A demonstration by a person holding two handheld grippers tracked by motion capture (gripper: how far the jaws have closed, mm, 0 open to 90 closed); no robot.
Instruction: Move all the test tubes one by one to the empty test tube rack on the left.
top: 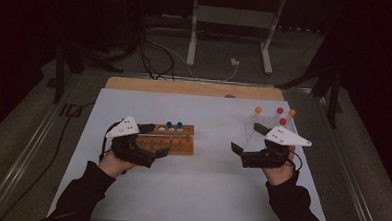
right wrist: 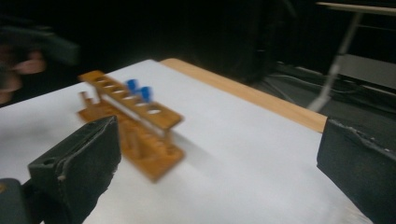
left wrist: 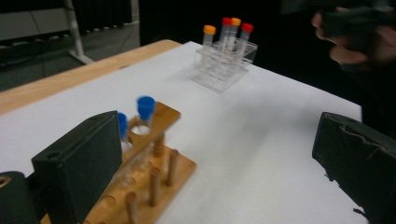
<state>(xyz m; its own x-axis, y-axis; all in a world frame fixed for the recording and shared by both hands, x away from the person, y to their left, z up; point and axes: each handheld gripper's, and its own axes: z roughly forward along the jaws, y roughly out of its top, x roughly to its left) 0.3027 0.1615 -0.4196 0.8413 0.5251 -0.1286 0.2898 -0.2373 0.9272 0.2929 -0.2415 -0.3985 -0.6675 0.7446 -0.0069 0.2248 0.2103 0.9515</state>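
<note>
A wooden tube rack [top: 170, 142] stands left of centre on the white sheet, holding two blue-capped tubes [top: 174, 125]. My left gripper [top: 155, 140] is open at the rack's left end, one jaw behind the rack and one in front. In the left gripper view the rack [left wrist: 154, 172] sits beside the left jaw, with nothing between the jaws of the left gripper [left wrist: 217, 172]. A clear rack [top: 271, 126] with orange- and red-capped tubes stands at the right. My right gripper [top: 248, 138] is open just left of it, empty, and faces the wooden rack [right wrist: 135, 126].
The white sheet [top: 206, 181] covers a wooden table whose bare edge [top: 195, 88] shows at the back. Beyond it are a white stand's legs [top: 229, 37] and floor cables [top: 151, 58]. Metal rails run along both sides.
</note>
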